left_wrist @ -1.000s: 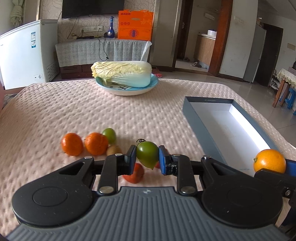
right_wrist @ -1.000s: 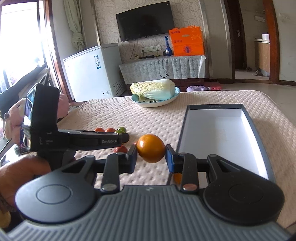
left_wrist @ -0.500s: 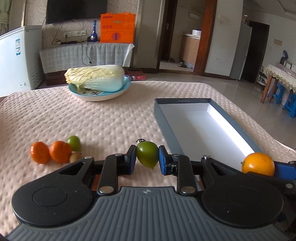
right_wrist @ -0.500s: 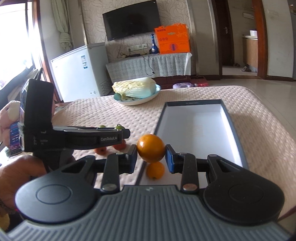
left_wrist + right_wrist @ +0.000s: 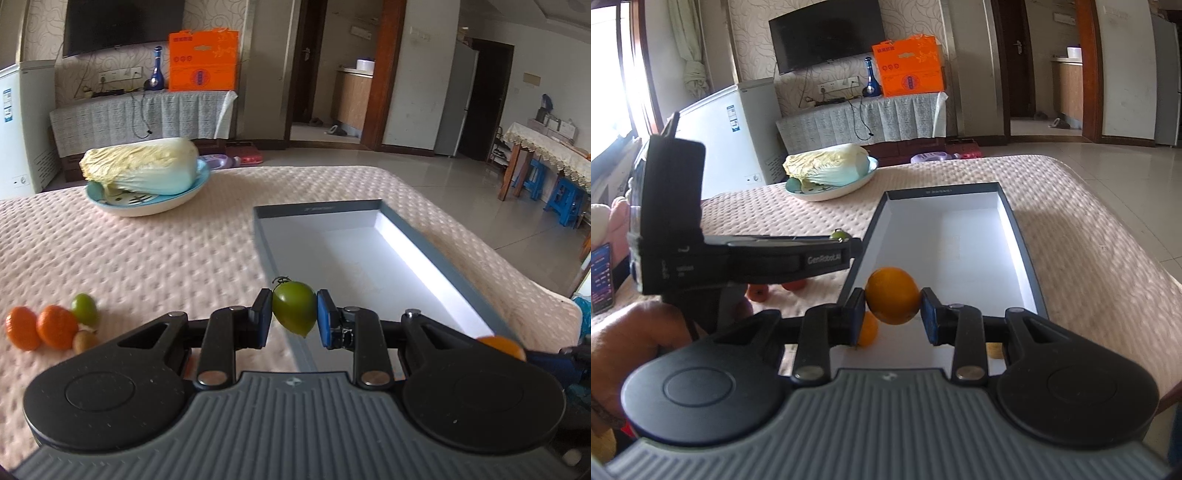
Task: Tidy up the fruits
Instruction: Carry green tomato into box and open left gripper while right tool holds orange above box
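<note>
My left gripper (image 5: pixel 294 318) is shut on a green tomato (image 5: pixel 295 312) and hangs over the near left wall of the grey box (image 5: pixel 269 243). My right gripper (image 5: pixel 893 311) is shut on an orange (image 5: pixel 892 295) above the near end of the same box (image 5: pixel 1023 243). A smaller orange (image 5: pixel 868 329) lies on the box floor below it. The left gripper's body (image 5: pixel 757 258) crosses the right wrist view, held by a hand (image 5: pixel 631 339). On the cloth at the left lie two tangerines (image 5: pixel 40 326), a green fruit (image 5: pixel 85 308) and a kiwi (image 5: pixel 84 340).
A napa cabbage (image 5: pixel 142 170) rests on a blue plate (image 5: pixel 147 206) at the far side of the quilted pink tabletop. Red tomatoes (image 5: pixel 759 293) lie under the left gripper's body. A yellowish item (image 5: pixel 995 350) sits in the box's near right corner.
Both grippers have shifted to the right with their fruit, toward and over the box. The loose fruit group has slid to the left edge of the left wrist view.
</note>
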{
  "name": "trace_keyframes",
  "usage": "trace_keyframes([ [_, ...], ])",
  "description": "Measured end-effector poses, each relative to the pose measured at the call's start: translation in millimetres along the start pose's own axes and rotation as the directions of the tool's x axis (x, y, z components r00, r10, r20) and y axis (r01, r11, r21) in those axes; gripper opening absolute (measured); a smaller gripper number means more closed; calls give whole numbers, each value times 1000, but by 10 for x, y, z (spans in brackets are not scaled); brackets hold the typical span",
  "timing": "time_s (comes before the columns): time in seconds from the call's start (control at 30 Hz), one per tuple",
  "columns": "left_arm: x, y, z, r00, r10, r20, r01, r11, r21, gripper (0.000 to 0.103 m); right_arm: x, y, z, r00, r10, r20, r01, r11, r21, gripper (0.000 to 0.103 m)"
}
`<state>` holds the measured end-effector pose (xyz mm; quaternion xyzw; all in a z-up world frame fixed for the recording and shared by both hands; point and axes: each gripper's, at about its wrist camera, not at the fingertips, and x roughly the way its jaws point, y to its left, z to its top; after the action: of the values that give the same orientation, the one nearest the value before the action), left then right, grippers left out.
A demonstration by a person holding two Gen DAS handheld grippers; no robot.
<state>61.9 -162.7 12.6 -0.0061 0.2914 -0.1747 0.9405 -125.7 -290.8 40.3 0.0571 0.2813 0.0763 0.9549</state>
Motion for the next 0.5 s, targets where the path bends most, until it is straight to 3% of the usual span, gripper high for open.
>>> trace_keyframes([
  [0.5, 374, -304, 92, 997, -72, -26, 73, 997, 4, 30, 27, -128, -30, 998, -54, -36, 55, 998, 27, 36],
])
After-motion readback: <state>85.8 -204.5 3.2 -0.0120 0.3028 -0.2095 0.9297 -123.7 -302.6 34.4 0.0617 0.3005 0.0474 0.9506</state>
